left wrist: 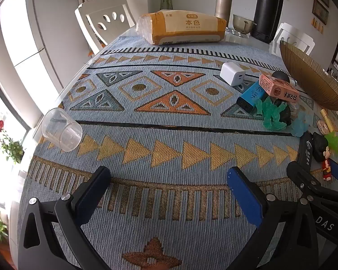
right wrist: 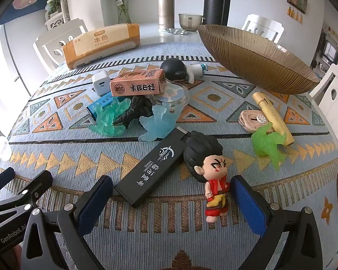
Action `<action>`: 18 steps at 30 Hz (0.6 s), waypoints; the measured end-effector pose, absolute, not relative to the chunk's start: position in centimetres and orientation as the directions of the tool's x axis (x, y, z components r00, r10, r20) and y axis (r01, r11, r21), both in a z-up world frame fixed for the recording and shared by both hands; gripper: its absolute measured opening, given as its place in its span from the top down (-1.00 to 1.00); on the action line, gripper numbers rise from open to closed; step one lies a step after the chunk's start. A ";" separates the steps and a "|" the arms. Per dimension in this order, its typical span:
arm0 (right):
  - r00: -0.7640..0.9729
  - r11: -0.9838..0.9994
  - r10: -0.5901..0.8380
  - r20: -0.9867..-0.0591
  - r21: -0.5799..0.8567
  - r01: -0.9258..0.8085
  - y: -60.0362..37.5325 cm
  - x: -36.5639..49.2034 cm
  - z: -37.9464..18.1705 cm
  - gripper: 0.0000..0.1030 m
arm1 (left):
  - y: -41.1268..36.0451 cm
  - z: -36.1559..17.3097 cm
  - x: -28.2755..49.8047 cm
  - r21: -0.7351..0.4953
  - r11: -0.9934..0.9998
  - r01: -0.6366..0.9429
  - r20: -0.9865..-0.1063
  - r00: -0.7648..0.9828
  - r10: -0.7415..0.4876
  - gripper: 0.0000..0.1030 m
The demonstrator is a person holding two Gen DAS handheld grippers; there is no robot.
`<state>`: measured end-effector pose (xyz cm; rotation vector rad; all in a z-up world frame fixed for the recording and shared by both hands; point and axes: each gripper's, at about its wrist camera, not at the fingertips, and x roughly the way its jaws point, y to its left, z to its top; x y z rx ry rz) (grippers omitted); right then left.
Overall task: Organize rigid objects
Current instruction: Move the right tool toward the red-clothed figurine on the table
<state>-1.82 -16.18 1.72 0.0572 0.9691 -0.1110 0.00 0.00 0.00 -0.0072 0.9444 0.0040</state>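
Observation:
A pile of small objects lies on the patterned cloth before the brown ribbed bowl [right wrist: 254, 58]: a black stick device [right wrist: 151, 171], a black-haired figurine in red [right wrist: 210, 175], a pink box [right wrist: 137, 85], a white charger [right wrist: 100, 83], teal [right wrist: 108, 119], blue [right wrist: 155, 123] and green [right wrist: 268, 144] translucent figures, a yellow tube [right wrist: 272, 117]. My right gripper [right wrist: 171, 193] is open, its fingers either side of the figurine's body and the stick's near end. My left gripper [left wrist: 169, 184] is open and empty over bare cloth, left of the pile [left wrist: 270, 99].
A clear plastic cup [left wrist: 60, 130] lies on its side near the table's left edge. A tissue pack [left wrist: 182, 27], a metal flask [left wrist: 223, 4], a black thermos [left wrist: 268, 9] and a glass bowl [left wrist: 242, 23] stand at the far end. White chairs surround the table.

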 end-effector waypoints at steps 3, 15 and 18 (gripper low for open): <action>0.557 0.993 -0.070 -0.828 -0.003 0.120 -16.2 -1.8 1.7 -1.00 | 0.0 0.0 -0.1 -0.007 1.000 -0.018 -0.819 0.574 0.005 -1.00; 0.484 0.997 0.063 -0.873 0.029 -0.077 -17.0 -4.8 2.9 -1.00 | -1.6 1.8 -4.3 0.055 0.994 0.094 -0.762 0.647 -0.019 -0.99; 0.588 0.997 0.080 -0.805 0.065 -0.046 -18.3 -6.5 5.3 -0.96 | -3.1 4.9 -5.4 0.102 0.984 0.143 -0.664 0.747 -0.040 -0.99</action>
